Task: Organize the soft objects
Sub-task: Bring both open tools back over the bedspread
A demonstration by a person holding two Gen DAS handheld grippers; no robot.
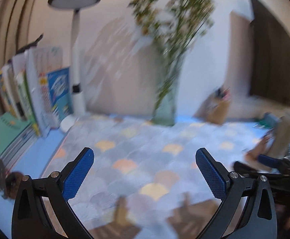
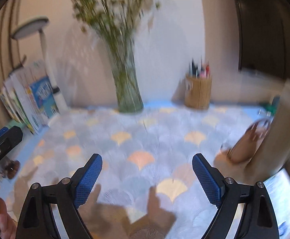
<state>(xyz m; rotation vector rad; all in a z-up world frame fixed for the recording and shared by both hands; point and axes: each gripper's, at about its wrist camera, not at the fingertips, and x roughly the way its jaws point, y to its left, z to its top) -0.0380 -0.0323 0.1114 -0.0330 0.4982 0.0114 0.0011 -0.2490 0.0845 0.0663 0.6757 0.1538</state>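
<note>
A fan-patterned cloth (image 2: 145, 139) in pale blue, grey and orange lies spread flat over the blue desk (image 1: 41, 151), reaching back to the foot of a glass vase (image 2: 128, 95) of dried flowers. Its near edge is blurred and partly cut off by the frame, with brown shapes there that cannot be made out. The left gripper (image 1: 145, 171) hangs above the cloth with jaws spread wide and nothing between them; the right gripper (image 2: 147, 176) is likewise wide apart and empty. Left of the vase stand a white desk lamp (image 1: 77, 91) and leaning books (image 1: 35, 91). Right of the vase is a wooden pen holder (image 2: 198, 91). Further right, a tan blurred object (image 2: 244, 147) cannot be identified.
</note>
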